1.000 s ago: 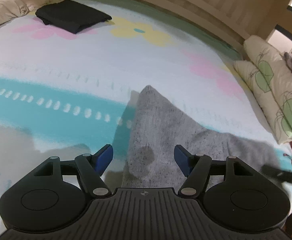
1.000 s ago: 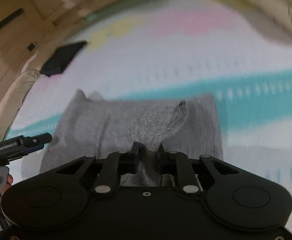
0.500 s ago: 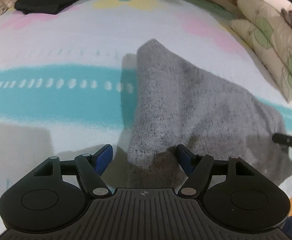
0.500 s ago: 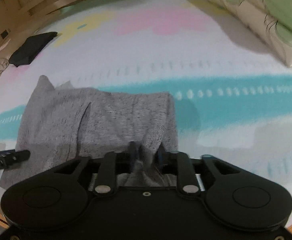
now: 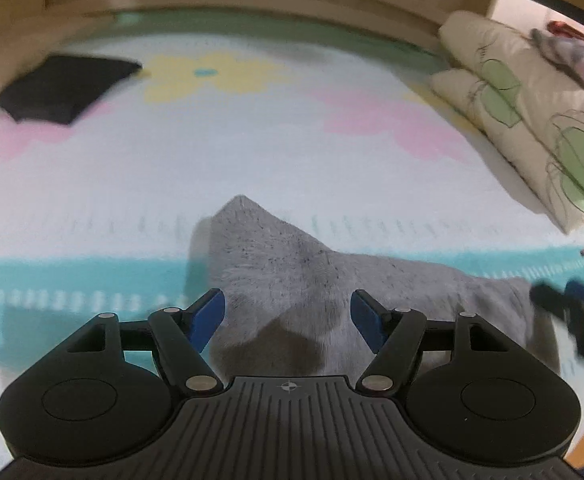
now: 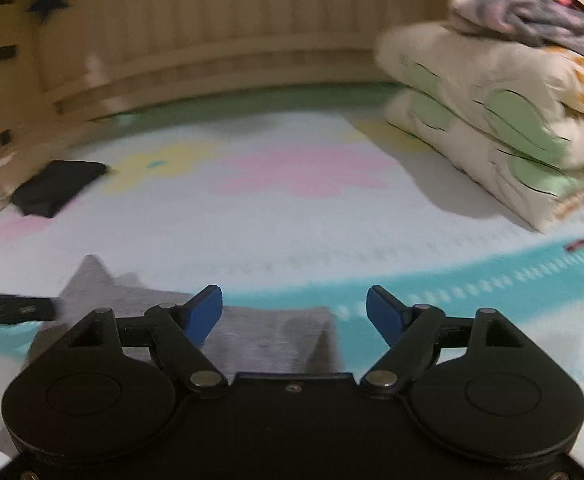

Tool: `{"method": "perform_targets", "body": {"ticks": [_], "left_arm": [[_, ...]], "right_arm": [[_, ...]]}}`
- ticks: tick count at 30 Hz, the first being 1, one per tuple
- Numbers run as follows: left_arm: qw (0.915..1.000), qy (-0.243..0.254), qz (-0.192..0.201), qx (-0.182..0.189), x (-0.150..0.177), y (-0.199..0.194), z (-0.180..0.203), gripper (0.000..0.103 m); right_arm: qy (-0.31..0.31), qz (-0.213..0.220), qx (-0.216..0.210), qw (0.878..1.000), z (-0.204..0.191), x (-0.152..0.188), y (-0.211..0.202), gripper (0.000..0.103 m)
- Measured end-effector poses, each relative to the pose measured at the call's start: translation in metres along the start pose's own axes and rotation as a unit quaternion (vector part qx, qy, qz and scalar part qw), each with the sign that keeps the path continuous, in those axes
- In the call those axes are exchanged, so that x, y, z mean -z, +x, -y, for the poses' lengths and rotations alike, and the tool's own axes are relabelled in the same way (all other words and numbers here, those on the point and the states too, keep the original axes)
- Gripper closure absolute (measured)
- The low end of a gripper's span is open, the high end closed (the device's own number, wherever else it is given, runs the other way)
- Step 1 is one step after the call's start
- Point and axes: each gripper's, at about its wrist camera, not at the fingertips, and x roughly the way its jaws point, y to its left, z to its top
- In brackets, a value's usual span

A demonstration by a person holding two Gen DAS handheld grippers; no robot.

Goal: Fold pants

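Note:
Grey speckled pants [image 5: 292, 272] lie folded on a flowered bedsheet, one corner pointing away from me. My left gripper [image 5: 287, 314] hangs open over their near end, its blue pads clear of the cloth. In the right wrist view the same pants [image 6: 263, 332] lie flat below my right gripper [image 6: 294, 314], whose jaws are opening wide with nothing between them. The right gripper's black tip [image 5: 572, 312] shows at the right edge of the left wrist view. The left gripper's black tip [image 6: 11, 308] pokes in at the left of the right wrist view.
A folded black garment [image 5: 63, 88] lies far left on the sheet. Stacked leaf-print bedding [image 6: 492, 120] with a grey garment on top fills the right side. A wooden bed frame [image 5: 251, 4] runs along the back. The turquoise stripe [image 6: 472, 284] crosses the sheet.
The right gripper let go of the bunched grey cloth and spread its jaws, tilting up. The left gripper moved across the pants, still open.

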Motion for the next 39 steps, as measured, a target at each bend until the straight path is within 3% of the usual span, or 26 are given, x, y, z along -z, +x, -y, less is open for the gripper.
{"method": "perform_targets", "body": {"ticks": [3,5,7,9,12,17,20,26,34,39], "left_arm": [[0.9996,-0.014,-0.020,-0.012,-0.007,0.026,-0.006,0.035],[0.9993,-0.006,-0.031,-0.022,-0.009,0.042,-0.009,0.035],[0.9988,-0.004,-0.041,-0.026,-0.008,0.051,-0.014,0.035],[0.9986,-0.014,-0.044,-0.026,-0.009,0.058,-0.017,0.029],[0.9985,-0.027,-0.043,-0.018,-0.011,0.057,-0.021,0.028],[0.9989,-0.048,-0.005,0.002,-0.018,0.021,-0.029,0.029],[0.9992,-0.035,0.002,0.018,-0.011,-0.002,-0.032,0.029],[0.9956,-0.041,-0.057,0.062,0.017,-0.006,-0.046,0.029],[0.9869,-0.069,-0.101,0.105,0.043,-0.002,-0.063,0.028],[0.9864,-0.065,-0.092,0.119,0.044,0.005,-0.063,0.019]], "right_arm": [[0.035,-0.015,-0.055,0.998,0.005,0.008,0.010,0.023],[0.094,-0.046,-0.102,0.989,0.019,0.014,0.022,0.013],[0.135,-0.087,-0.099,0.982,0.028,0.014,0.034,0.002],[0.147,-0.111,-0.089,0.979,0.035,0.013,0.044,0.000],[0.154,-0.146,-0.062,0.975,0.038,0.015,0.055,0.000],[0.095,-0.148,-0.051,0.983,0.029,0.022,0.045,0.000],[0.104,-0.155,-0.051,0.981,0.040,0.022,0.040,0.000],[0.134,-0.177,-0.052,0.974,0.073,0.022,0.030,0.001],[0.209,-0.214,-0.093,0.949,0.099,0.031,0.031,0.000],[0.208,-0.225,-0.181,0.935,0.098,0.032,0.043,0.000]]}}
